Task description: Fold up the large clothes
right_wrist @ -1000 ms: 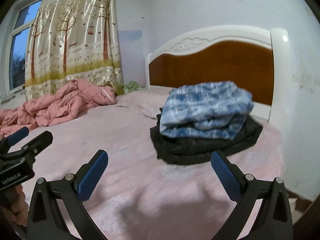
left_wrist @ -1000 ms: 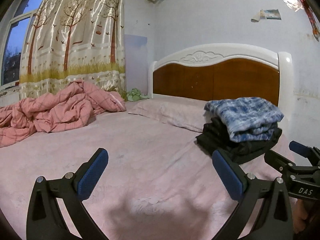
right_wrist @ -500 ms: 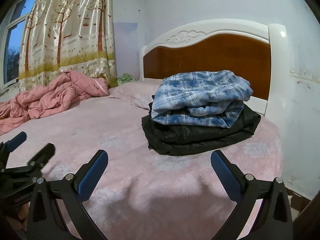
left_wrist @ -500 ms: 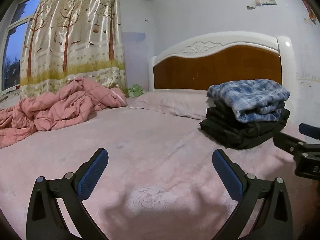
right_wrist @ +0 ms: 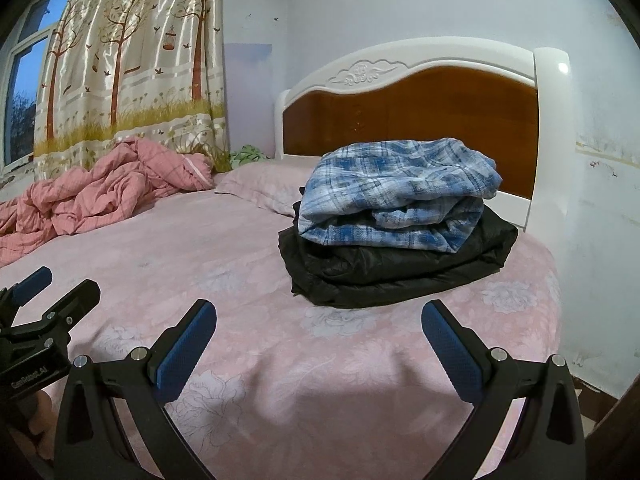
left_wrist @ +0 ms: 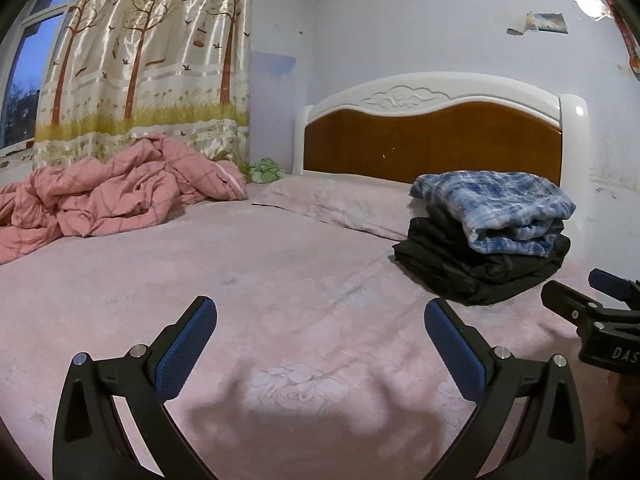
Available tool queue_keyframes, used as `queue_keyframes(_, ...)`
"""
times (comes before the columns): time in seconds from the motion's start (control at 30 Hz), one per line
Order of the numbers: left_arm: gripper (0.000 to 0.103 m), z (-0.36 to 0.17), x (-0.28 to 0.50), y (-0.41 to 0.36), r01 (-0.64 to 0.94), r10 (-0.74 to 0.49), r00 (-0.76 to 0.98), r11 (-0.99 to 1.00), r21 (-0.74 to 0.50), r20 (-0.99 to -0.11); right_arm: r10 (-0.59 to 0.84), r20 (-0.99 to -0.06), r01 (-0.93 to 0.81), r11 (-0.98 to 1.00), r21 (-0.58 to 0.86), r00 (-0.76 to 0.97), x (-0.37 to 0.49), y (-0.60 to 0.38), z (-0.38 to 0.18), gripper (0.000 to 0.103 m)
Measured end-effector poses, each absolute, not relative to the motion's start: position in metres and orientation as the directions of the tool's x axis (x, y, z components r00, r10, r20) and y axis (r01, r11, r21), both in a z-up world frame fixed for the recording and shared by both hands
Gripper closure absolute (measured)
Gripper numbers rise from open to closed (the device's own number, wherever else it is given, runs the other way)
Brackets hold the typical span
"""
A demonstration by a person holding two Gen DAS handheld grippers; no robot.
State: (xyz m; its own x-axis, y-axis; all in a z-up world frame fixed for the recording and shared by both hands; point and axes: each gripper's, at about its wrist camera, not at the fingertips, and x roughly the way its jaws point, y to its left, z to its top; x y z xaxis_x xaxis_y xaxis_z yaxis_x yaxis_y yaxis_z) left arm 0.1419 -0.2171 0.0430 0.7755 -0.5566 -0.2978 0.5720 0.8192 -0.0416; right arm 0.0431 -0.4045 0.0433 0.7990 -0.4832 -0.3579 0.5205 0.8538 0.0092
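Pulled back a bit from the clothes stack since a second ago, both grippers still empty over the bed.

Left gripper (left_wrist: pixel 320 330) spread wide, nothing between the blue pads, above the pink sheet (left_wrist: pixel 280 264). Right gripper (right_wrist: pixel 319 330) likewise spread wide and empty, facing the stack. Folded blue plaid shirt (right_wrist: pixel 400 196) on top of a folded black jacket (right_wrist: pixel 400 268), both on the sheet near the right edge of the bed, just in front of the wooden headboard (right_wrist: pixel 420 116) and touching the pillow (right_wrist: pixel 260 184). Crumpled pink quilt (left_wrist: pixel 116 196) well apart on the far left, below the tree-print curtain (left_wrist: pixel 140 60). Small green cloth (left_wrist: pixel 265 170) between quilt and headboard. Each gripper visible at the edge of the other's view.
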Motion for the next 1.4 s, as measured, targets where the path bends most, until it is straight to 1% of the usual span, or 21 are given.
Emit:
queue_keyframes(0.27, 0.0, 0.0432, 0.1388, -0.2197, 0.569, -0.549, 0.782, 0.822, -0.022, -0.293, -0.482, -0.357, 0.519, 0.855, 0.008, 0.8, 0.0441, -0.404, 0.0433, 0.0)
queue_keyframes(1.4, 0.0, 0.0455, 0.1371, -0.2173, 0.559, -0.537, 0.795, 0.829, -0.002, -0.282, -0.479, -0.356, 0.512, 0.859, -0.003, 0.802, 0.0445, -0.4033, 0.0435, 0.0)
